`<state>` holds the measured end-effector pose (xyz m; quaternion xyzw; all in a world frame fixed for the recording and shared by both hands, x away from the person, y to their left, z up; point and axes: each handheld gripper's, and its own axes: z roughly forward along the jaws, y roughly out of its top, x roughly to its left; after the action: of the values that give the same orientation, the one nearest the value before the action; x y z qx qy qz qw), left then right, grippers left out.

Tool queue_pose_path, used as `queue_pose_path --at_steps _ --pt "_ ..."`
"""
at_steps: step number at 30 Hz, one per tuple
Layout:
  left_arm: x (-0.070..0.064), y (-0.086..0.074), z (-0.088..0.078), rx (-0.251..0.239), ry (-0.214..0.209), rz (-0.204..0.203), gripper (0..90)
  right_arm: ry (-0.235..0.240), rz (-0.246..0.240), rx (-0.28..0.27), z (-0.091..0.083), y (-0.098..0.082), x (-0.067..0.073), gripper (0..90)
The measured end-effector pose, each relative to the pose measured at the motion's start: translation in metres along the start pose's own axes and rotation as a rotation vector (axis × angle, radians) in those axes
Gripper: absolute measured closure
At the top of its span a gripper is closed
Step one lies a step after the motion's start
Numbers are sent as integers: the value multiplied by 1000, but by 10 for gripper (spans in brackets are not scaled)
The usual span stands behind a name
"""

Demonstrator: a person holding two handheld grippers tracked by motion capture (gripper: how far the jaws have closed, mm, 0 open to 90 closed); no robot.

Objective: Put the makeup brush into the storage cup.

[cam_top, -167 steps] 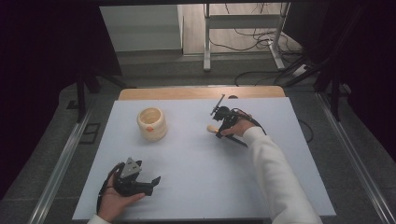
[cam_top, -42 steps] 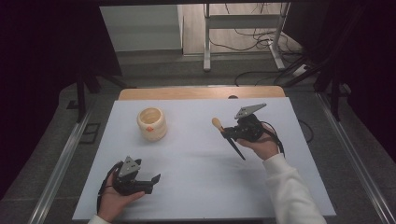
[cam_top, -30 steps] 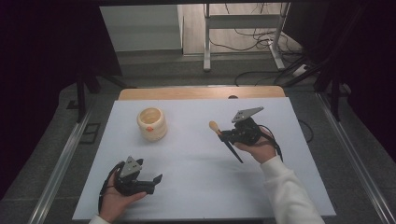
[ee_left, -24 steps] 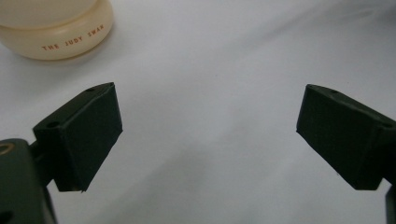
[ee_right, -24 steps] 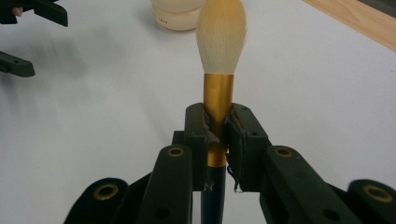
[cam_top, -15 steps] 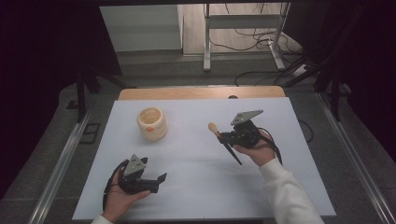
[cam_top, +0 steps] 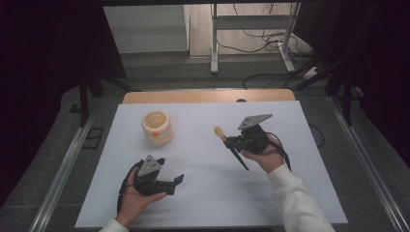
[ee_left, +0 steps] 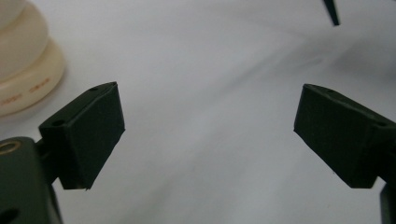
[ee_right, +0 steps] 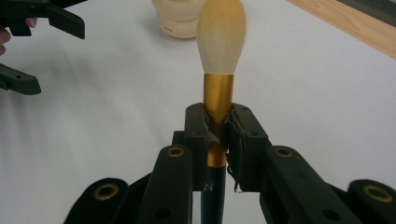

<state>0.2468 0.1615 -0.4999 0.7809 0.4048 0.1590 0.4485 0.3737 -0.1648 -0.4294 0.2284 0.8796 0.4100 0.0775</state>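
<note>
A makeup brush (cam_top: 221, 131) with cream bristles, a gold ferrule (ee_right: 218, 93) and a dark handle is held above the white table. My right gripper (cam_top: 231, 141) is shut on it at the ferrule, with the bristles pointing toward the far left. A cream ribbed jar (cam_top: 157, 128) stands at the far left, also seen ahead in the right gripper view (ee_right: 180, 18). My left gripper (cam_top: 170, 170) hovers near the front left, open with nothing between the jaws (ee_left: 205, 135). The jar's base (ee_left: 23, 60) lies to its left and the brush's handle tip (ee_left: 330, 11) is far ahead.
A white sheet (cam_top: 203, 193) covers the table, with a bare wooden strip (cam_top: 208, 95) along the far edge. Metal rails (cam_top: 63, 174) run along both sides. A metal stand and cables (cam_top: 270, 34) sit on the floor beyond. The left gripper (ee_right: 51, 51) shows in the right gripper view.
My left gripper has shifted a little to the right and lifted slightly. The right gripper holds the brush in the same place as a second ago.
</note>
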Motion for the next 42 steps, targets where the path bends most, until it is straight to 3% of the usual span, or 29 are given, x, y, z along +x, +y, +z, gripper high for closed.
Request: queue_pose_path --at_steps 13,30,42 --pt "-14 20 20 -31 -75 -19 103 4 5 -18 2 3 6 788" --pt "-21 26 30 -45 -96 -30 126 2 12 -45 3 4 9 788" --pt "-28 34 44 -47 -141 -31 129 5 23 -61 5 6 13 788"
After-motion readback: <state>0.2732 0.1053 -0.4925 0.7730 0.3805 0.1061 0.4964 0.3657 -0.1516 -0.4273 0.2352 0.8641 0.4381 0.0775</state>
